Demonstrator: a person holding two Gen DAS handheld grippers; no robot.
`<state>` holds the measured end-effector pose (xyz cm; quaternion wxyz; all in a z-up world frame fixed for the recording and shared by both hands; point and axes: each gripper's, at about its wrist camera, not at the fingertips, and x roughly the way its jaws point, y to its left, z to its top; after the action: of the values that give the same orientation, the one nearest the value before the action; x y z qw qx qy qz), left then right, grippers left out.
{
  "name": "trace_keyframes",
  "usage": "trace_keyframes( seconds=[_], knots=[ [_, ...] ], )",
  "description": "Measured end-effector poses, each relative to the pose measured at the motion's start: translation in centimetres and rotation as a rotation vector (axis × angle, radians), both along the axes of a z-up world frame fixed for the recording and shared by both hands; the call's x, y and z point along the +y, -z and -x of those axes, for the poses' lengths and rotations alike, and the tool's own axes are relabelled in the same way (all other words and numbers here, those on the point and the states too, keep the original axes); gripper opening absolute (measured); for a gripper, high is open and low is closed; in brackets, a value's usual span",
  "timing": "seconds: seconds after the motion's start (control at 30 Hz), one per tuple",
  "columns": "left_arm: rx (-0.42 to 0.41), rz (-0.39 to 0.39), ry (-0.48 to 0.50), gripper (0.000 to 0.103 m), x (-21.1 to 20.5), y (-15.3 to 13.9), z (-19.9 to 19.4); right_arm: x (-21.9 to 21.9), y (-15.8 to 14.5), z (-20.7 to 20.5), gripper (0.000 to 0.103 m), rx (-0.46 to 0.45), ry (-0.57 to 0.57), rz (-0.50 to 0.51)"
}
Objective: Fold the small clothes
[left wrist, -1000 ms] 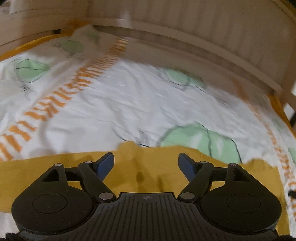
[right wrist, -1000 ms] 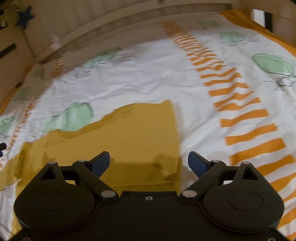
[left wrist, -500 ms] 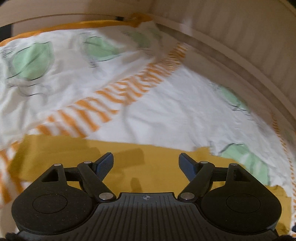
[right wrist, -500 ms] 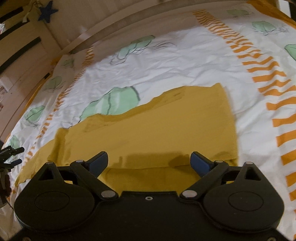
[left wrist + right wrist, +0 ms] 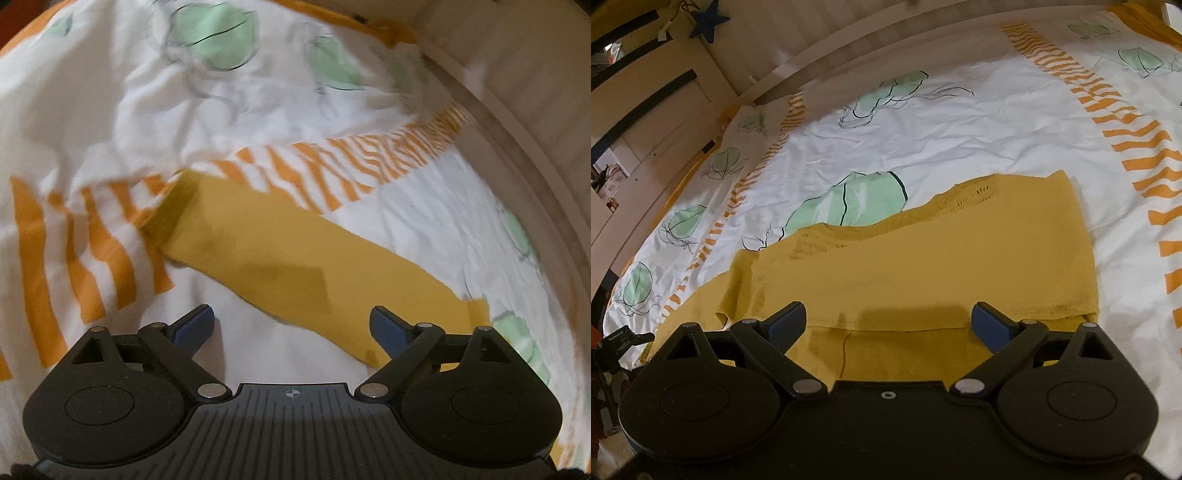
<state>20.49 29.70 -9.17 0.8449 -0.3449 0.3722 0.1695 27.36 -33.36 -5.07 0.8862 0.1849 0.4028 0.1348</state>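
A mustard-yellow knit garment (image 5: 942, 266) lies flat on the bed, partly folded, one layer's edge crossing just ahead of my right gripper (image 5: 890, 323). That gripper is open and empty, hovering over the garment's near part. In the left wrist view a long yellow part of the garment (image 5: 295, 254) runs diagonally from upper left to lower right. My left gripper (image 5: 291, 326) is open and empty above its near edge; its right finger (image 5: 388, 326) overlaps the yellow cloth, its left finger (image 5: 194, 326) is over the sheet.
The bed sheet (image 5: 960, 129) is white with green shapes and orange striped bands (image 5: 92, 258). It is bunched up (image 5: 221, 92) behind the garment in the left view. A wooden bed rail (image 5: 849, 48) runs along the far side. A wooden cupboard (image 5: 646, 110) stands at left.
The left gripper has swung left and pulled back, so the garment's end and more striped sheet now show. The right gripper has drawn back and left, showing more of the garment. Both stay open.
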Motion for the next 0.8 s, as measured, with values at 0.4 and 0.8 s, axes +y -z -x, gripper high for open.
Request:
trace_keyframes(
  seconds=[0.4,0.8],
  knots=[
    [-0.044,-0.018,-0.07,0.093,2.1,1.7,-3.2,0.5,1.2,-0.2,0.097,0.037,-0.003,0.007],
    [-0.082,-0.05,-0.151,0.006,3.4,1.2,-3.1,0.6,1.4,-0.3,0.097,0.05,-0.004,0.003]
  ],
)
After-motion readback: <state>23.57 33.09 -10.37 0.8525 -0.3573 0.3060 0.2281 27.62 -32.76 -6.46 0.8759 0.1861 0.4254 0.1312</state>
